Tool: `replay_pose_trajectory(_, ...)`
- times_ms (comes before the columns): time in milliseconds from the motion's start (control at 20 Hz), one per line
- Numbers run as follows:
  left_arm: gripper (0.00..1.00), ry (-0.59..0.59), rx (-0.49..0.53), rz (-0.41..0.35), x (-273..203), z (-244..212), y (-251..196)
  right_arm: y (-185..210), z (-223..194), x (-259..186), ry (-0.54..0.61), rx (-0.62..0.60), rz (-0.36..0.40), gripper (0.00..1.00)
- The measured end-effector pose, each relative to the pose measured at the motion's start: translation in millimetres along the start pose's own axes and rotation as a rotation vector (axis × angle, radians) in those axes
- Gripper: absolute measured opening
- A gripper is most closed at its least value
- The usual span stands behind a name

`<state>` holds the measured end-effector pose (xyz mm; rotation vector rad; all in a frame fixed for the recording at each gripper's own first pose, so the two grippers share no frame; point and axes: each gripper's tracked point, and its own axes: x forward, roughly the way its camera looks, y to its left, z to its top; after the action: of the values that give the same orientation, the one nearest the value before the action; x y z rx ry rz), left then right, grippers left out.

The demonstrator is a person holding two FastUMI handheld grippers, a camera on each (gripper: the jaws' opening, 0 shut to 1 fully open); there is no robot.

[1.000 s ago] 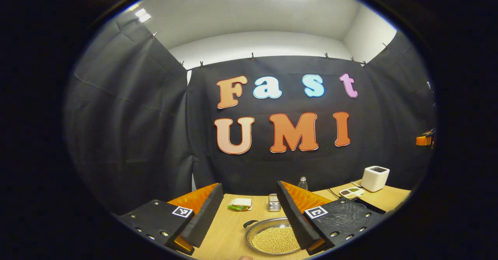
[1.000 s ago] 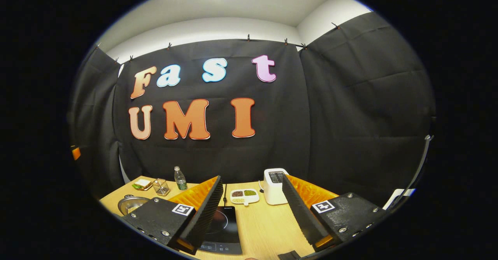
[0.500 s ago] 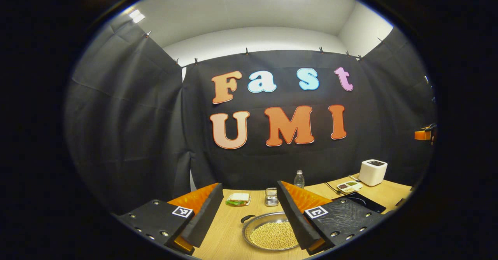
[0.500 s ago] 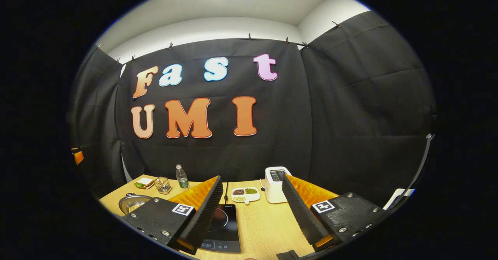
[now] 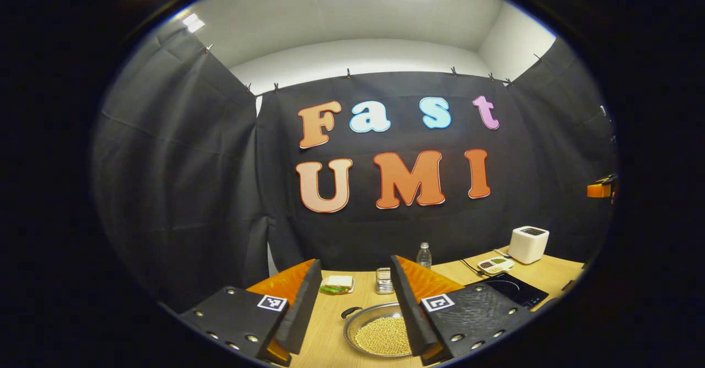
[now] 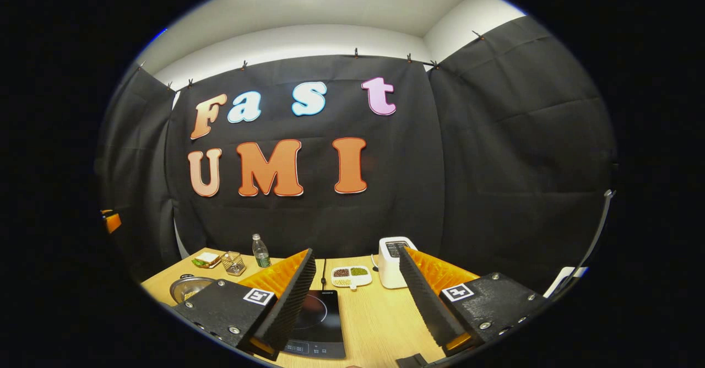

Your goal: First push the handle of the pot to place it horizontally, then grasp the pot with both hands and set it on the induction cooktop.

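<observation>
- L gripper (image 5: 352, 307): fingers spread apart, holding nothing, above the table (image 5: 330, 324).
- Pot (image 5: 380, 332) w/ yellow beans on table between & just beyond L fingers; its dark handle (image 5: 351, 313) sticks out at far-left rim.
- R gripper (image 6: 358, 302): fingers wide apart, nothing held, over induction cooktop (image 6: 319, 324).
- Pot sits well left of cooktop.
- Farther back: toaster (image 6: 394, 255), bottle (image 6: 260, 251), sandwich (image 5: 337, 284).

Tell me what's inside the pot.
The pot holds a heap of small pale yellow beans, filling most of its bottom. The left claw's right finger covers the pot's right side, so that part stays unseen.
</observation>
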<state>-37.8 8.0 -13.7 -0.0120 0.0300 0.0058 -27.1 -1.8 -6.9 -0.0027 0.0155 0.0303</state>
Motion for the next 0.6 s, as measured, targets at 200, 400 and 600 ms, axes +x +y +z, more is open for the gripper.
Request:
replay_pose_trajectory(200,0.36,0.040,0.021,-0.040,2.7,-15.3,-9.2,0.7,-4.4,4.5,0.013,-0.009,-0.003,0.95)
replay_pose_trajectory(400,0.14,0.075,-0.005,-0.106,1.9,-26.2,-24.9,5.3,-4.4,5.1,0.014,-0.004,0.005,0.95)
replay_pose_trajectory(600,0.02,0.141,0.017,-0.183,-2.0,-54.3,-50.8,2.1,-6.4,6.6,0.016,-0.023,-0.009,0.95)
